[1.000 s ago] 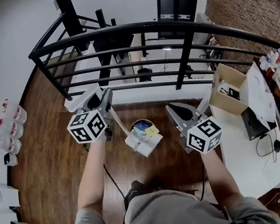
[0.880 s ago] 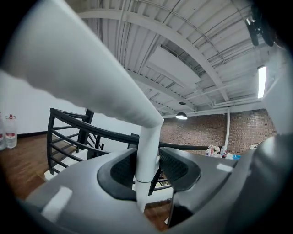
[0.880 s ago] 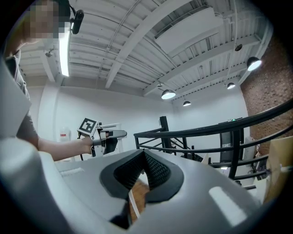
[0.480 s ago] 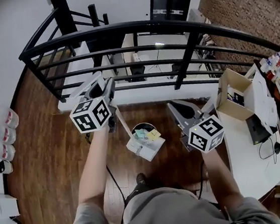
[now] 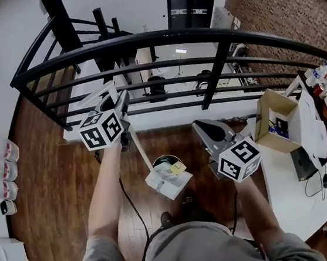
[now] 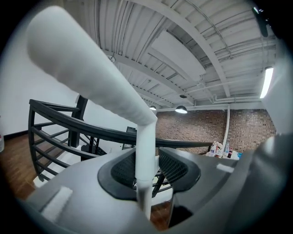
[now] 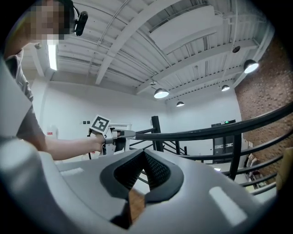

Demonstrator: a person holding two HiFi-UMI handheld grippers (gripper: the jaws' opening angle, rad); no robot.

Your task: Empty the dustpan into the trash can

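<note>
A white dustpan [image 5: 169, 183] hangs over the wood floor with yellow and green paper scraps [image 5: 172, 168] in it. Its long white handle [image 6: 143, 151] runs up between the pads of my left gripper [image 5: 124, 115], which is shut on it. The handle's top end looms large at the upper left of the left gripper view. A dark round trash can [image 5: 162, 159] shows just past the dustpan's far edge. To the right of the dustpan, my right gripper [image 5: 201, 126] is held level, its jaws shut with nothing in them. The right gripper view also shows the left gripper [image 7: 110, 133].
A black metal railing [image 5: 158, 39] curves across just ahead of both grippers, with a drop to a lower floor beyond it. A white table [image 5: 287, 171] with an open cardboard box [image 5: 274, 120] stands at the right. Bottles [image 5: 1, 160] line the floor at the left. A cable [image 5: 131, 207] trails on the floor.
Both grippers have moved forward toward the railing, which now looms closer. The dustpan has travelled along in the left gripper, and the table at the right sits nearer.
</note>
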